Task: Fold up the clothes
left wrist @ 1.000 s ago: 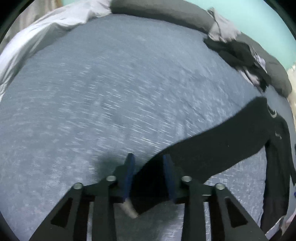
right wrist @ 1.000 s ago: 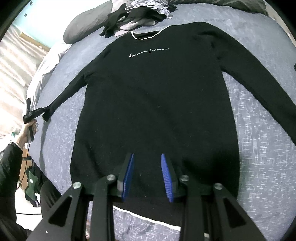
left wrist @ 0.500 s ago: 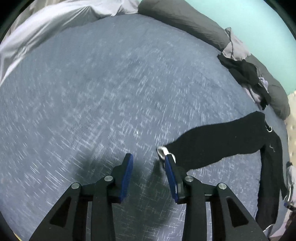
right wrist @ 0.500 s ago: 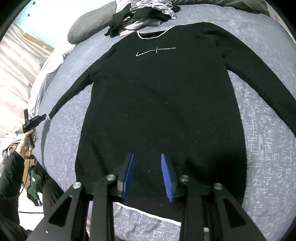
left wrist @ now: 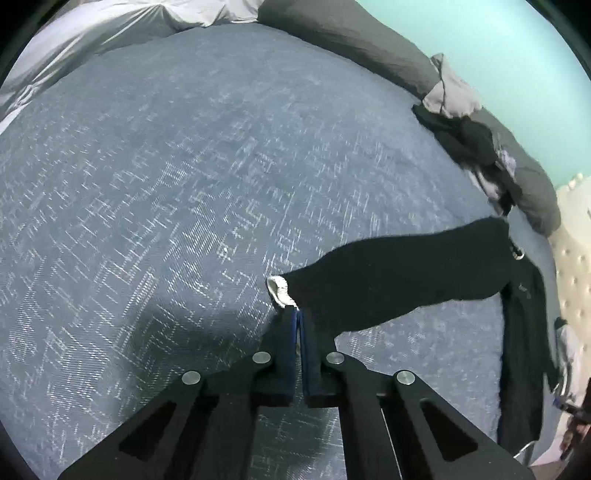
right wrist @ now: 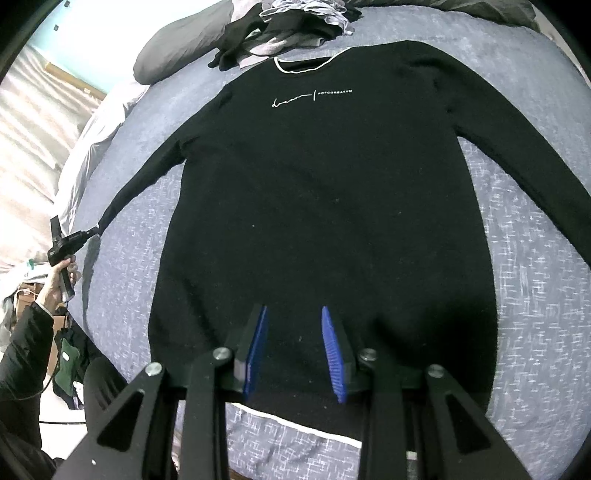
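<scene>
A black long-sleeved sweater (right wrist: 332, 184) with a white neckline and small white chest lettering lies flat, front up, on the blue-grey bed cover (right wrist: 535, 295). My right gripper (right wrist: 294, 309) hovers open over its lower middle, just above the white-edged hem. My left gripper (left wrist: 297, 314) is shut on the edge of the white cuff (left wrist: 279, 291) of the sweater's left sleeve (left wrist: 399, 280), which is stretched out sideways. In the right wrist view the left gripper (right wrist: 86, 233) shows at the sleeve's end, held by a person's hand (right wrist: 55, 284). The other sleeve runs off to the right.
A pile of dark and grey clothes (right wrist: 288, 22) lies above the neckline against a long grey pillow (left wrist: 351, 40). A crumpled white sheet (left wrist: 92, 29) lines the far edge. A cream padded headboard (left wrist: 576, 258) stands to the right.
The left gripper, open beside the sleeve's cuff half a second ago, has shut on the cuff's edge. The right gripper has hardly moved.
</scene>
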Demonstrator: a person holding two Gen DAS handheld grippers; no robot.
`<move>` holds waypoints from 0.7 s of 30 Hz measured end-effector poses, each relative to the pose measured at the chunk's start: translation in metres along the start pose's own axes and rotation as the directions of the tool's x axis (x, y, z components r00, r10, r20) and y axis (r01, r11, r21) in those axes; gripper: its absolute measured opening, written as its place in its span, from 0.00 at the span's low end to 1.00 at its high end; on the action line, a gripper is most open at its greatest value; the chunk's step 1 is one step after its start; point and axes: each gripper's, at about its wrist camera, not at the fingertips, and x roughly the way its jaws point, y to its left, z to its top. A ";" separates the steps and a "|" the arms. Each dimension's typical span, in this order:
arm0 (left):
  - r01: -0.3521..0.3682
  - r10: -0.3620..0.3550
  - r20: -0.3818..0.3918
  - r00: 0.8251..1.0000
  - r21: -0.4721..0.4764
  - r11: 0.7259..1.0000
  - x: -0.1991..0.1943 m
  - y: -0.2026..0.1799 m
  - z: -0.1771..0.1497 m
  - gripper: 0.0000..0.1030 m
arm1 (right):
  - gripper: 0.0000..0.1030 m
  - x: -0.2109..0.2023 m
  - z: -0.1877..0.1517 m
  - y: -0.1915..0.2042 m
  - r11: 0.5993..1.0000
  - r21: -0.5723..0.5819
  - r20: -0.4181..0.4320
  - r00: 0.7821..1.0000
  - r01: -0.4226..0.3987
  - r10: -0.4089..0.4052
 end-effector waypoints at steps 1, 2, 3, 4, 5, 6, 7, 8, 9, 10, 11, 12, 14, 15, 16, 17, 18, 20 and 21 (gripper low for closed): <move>0.003 -0.003 0.005 1.000 0.000 1.000 -0.004 0.000 0.002 0.01 | 0.30 0.001 0.000 0.000 1.000 0.001 0.000 1.000 -0.001 0.001; 0.002 -0.002 0.008 1.000 0.004 1.000 -0.007 0.000 0.003 0.01 | 0.30 0.001 0.000 0.000 1.000 0.002 0.000 1.000 -0.002 0.002; -0.003 0.003 0.007 1.000 0.012 1.000 -0.008 -0.002 0.003 0.01 | 0.30 0.002 0.000 0.000 1.000 0.003 0.000 1.000 -0.004 0.004; -0.008 0.008 0.006 1.000 0.021 1.000 -0.010 -0.003 0.003 0.01 | 0.30 0.002 0.000 -0.001 1.000 0.004 -0.001 1.000 -0.005 0.005; -0.009 0.009 0.006 1.000 0.025 1.000 -0.011 -0.005 0.003 0.01 | 0.30 0.003 0.000 -0.001 1.000 0.004 -0.001 1.000 -0.006 0.006; -0.003 0.003 0.010 1.000 0.021 1.000 -0.013 -0.007 0.004 0.01 | 0.30 0.003 -0.001 -0.001 1.000 0.006 -0.001 1.000 -0.007 0.007; 0.003 -0.003 0.015 1.000 0.016 1.000 -0.014 -0.008 0.004 0.01 | 0.30 0.004 -0.001 -0.001 1.000 0.008 -0.002 1.000 -0.010 0.010; 0.001 -0.001 0.014 1.000 0.016 1.000 -0.015 -0.008 0.005 0.01 | 0.30 0.005 -0.001 -0.001 1.000 0.010 -0.004 1.000 -0.012 0.012; -0.004 0.004 0.014 1.000 0.017 1.000 -0.016 -0.009 0.005 0.01 | 0.30 0.006 -0.001 -0.001 1.000 0.007 -0.006 1.000 -0.010 0.010; -0.015 0.015 0.018 1.000 0.015 1.000 -0.018 -0.009 0.006 0.01 | 0.30 0.006 0.000 -0.001 1.000 0.006 -0.008 1.000 -0.008 0.008; -0.026 0.026 0.025 0.999 0.003 1.000 -0.020 -0.007 0.008 0.01 | 0.30 0.007 0.000 -0.001 1.000 0.006 -0.010 1.000 -0.007 0.007; -0.038 0.039 0.029 0.999 -0.013 0.999 -0.021 -0.005 0.009 0.01 | 0.30 0.007 0.001 -0.002 1.000 0.008 -0.008 1.000 -0.007 0.007; -0.075 0.076 0.054 0.996 -0.024 0.997 -0.026 -0.005 0.013 0.01 | 0.30 0.007 0.003 -0.003 1.000 0.012 -0.004 1.000 -0.009 0.009; -0.090 0.091 0.065 0.994 -0.019 0.996 -0.029 -0.006 0.015 0.01 | 0.30 0.007 0.003 -0.003 1.000 0.013 -0.004 1.000 -0.010 0.010; -0.090 0.089 0.067 0.994 0.005 0.996 -0.028 -0.012 0.017 0.01 | 0.30 0.007 0.004 -0.004 1.000 0.013 -0.003 1.000 -0.010 0.010; -0.076 0.074 0.059 0.996 0.038 0.996 -0.025 -0.022 0.018 0.02 | 0.30 0.008 0.005 -0.003 1.000 0.010 -0.002 1.000 -0.010 0.010; -0.058 0.055 0.044 0.998 0.066 0.996 -0.021 -0.030 0.020 0.03 | 0.30 0.009 0.005 -0.002 1.000 0.010 -0.002 1.000 -0.012 0.012; -0.019 0.018 0.009 1.000 0.116 0.993 -0.006 -0.052 0.023 0.14 | 0.30 0.012 0.006 -0.001 1.000 0.010 -0.001 1.000 -0.019 0.019; -0.005 0.005 0.002 1.000 0.143 0.990 0.001 -0.065 0.025 0.17 | 0.30 0.014 0.006 0.000 1.000 0.010 -0.002 1.000 -0.022 0.022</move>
